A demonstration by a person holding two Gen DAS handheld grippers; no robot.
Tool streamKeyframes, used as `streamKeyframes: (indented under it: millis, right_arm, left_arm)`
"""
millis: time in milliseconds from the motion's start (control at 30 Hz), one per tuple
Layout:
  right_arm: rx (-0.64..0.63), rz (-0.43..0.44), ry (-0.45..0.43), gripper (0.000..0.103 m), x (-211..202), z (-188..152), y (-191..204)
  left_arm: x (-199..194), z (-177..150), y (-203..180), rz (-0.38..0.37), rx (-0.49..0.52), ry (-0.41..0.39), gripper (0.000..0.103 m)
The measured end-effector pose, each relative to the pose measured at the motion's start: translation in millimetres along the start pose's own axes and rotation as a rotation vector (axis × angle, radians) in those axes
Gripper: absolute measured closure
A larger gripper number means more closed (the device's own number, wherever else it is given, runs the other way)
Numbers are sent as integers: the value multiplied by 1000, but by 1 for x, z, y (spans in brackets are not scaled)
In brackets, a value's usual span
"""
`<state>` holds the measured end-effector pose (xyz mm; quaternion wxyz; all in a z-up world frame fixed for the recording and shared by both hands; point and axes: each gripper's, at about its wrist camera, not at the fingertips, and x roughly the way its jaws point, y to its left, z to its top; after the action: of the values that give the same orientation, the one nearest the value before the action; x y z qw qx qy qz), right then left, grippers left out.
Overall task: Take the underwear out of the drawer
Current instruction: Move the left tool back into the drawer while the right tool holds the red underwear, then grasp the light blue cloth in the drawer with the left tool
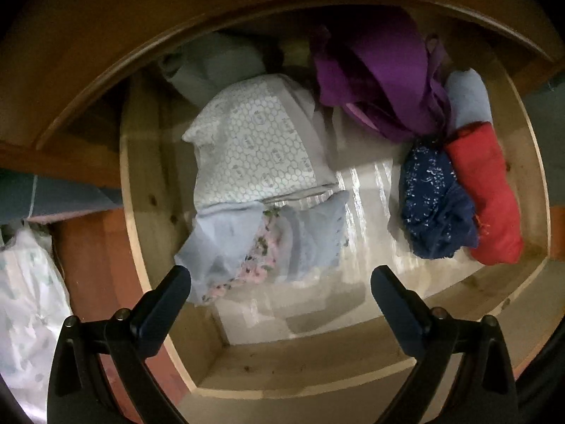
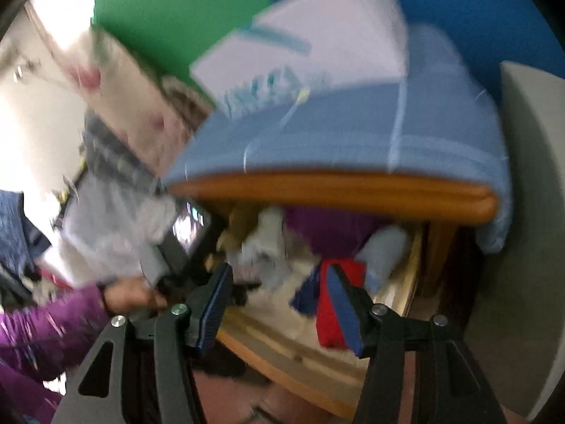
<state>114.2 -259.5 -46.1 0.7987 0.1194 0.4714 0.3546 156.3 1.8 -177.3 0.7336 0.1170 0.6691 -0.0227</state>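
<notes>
1. Left wrist view. Underwear lies loose in the open drawer [image 1: 148,190], directly beneath the left claw [image 1: 280,275], whose jaws stand spread with nothing between them.
   - Nearest item: a pale blue garment with floral trim [image 1: 254,243], crumpled just beyond the left finger.
   - Behind it and touching it: a folded white patterned piece [image 1: 261,141].
   - At the drawer's rear: a purple garment [image 1: 381,81].
   - Along the right wall: a navy speckled piece [image 1: 434,205] beside a red roll [image 1: 491,190], the two touching.
   - Handling judgement: all items look light, soft and limp, with no fragility. Thin fabric may slip from a shallow pinch. Take hold on a raised fold or bunched ridge, not a flat layer, so both pads bite into cloth.

2. Right wrist view (blurred by motion). The right claw [image 2: 279,304] is angled toward the drawer interior, jaws apart and empty.
   - The red roll [image 2: 332,318] and navy speckled piece [image 2: 307,293] sit just ahead of the right finger.
   - A blue cloth [image 2: 353,134] covers the tabletop above the drawer.
   - A hand with a purple sleeve [image 2: 46,332] is at lower left.
   - The red roll is compact and offers the firmest grip across its middle.
</notes>
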Motion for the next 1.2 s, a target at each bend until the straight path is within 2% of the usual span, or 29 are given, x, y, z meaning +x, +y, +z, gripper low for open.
streamKeyframes:
  millis: [100, 167, 267, 333, 433, 467, 533, 567, 600, 633, 767, 900, 1000, 1033, 1067, 1200]
  right_arm:
    - [-53, -79, 127, 46, 33, 1, 8]
    - [-73, -123, 215, 46, 57, -1, 10]
    - [-108, -183, 335, 46, 90, -6, 11]
    - [-124, -218, 387, 46, 104, -10, 10]
    - [-118, -271, 455, 46, 124, -15, -1]
    - [-113, -279, 464, 46, 128, -17, -3]
    - [-95, -281, 490, 46, 136, -18, -8]
    - [-91, -287, 507, 46, 142, -19, -10]
    - [-95, -299, 521, 46, 147, -19, -11]
    - [-110, -320, 541, 46, 154, -22, -12]
    - [-146, -382, 611, 46, 178, -32, -14]
    - [-133, -400, 668, 46, 195, -42, -25]
    - [-139, -384, 660, 46, 196, -41, -26]
    - [-130, -372, 656, 51, 196, -40, -28]
    - [-117, -370, 658, 63, 196, -40, -31]
    - [-126, -342, 629, 69, 190, -39, -30]
  left_arm:
    - [9, 5, 2, -3, -13, 29, 2]
    - [20, 7, 9, -39, -46, 73, 3]
    - [25, 8, 19, -84, -94, 95, 4]
    - [36, 9, 31, -154, -156, 144, 8]
    - [52, 8, 46, -273, -236, 197, 23]
    - [54, 8, 48, -273, -246, 196, 30]
    - [56, 10, 48, -240, -221, 172, 33]
    - [58, 10, 47, -227, -211, 175, 39]
    - [59, 9, 46, -255, -202, 167, 53]
    - [63, 8, 44, -283, -203, 181, 74]
    - [63, 3, 53, -312, -233, 141, 85]
    - [57, -3, 54, -305, -219, 98, 88]
    - [53, -13, 51, -322, -213, 81, 88]
    - [50, -14, 51, -324, -208, 72, 88]
    - [46, -17, 50, -328, -204, 60, 88]
    - [31, -24, 46, -336, -194, 4, 88]
